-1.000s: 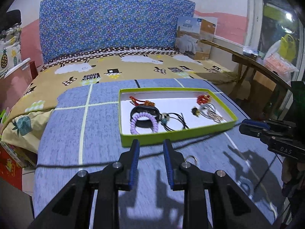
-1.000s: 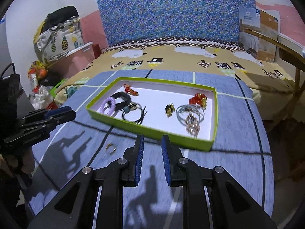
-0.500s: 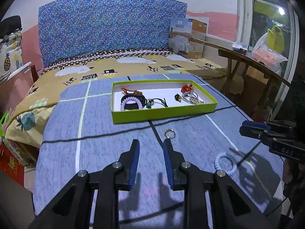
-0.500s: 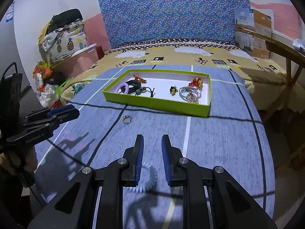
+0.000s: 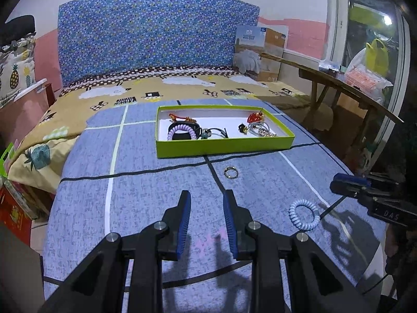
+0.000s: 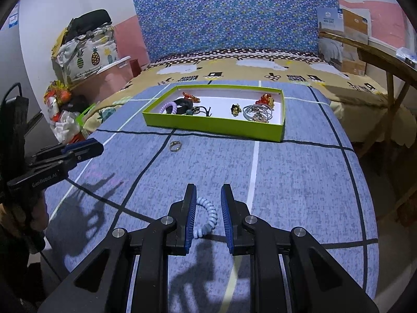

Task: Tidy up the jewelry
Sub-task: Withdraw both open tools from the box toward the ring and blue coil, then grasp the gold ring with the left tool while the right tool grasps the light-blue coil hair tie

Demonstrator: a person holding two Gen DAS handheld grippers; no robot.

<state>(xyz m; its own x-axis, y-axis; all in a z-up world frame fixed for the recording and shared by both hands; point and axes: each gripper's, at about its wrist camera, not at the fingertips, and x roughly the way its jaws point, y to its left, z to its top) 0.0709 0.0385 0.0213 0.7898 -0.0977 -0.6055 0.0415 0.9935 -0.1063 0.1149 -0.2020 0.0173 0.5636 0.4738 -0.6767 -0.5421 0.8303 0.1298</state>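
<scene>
Left view: the left gripper (image 5: 206, 219) is hovering part open and empty, with the ring (image 5: 231, 173) lying ahead of its jaws. Right view: the right gripper (image 6: 207, 215) is straddling the coil band (image 6: 208, 215), jaws part open (not yet pinching); it should be lowering squarely before closing, then heading for the tray (image 6: 208, 127) beyond.
</scene>
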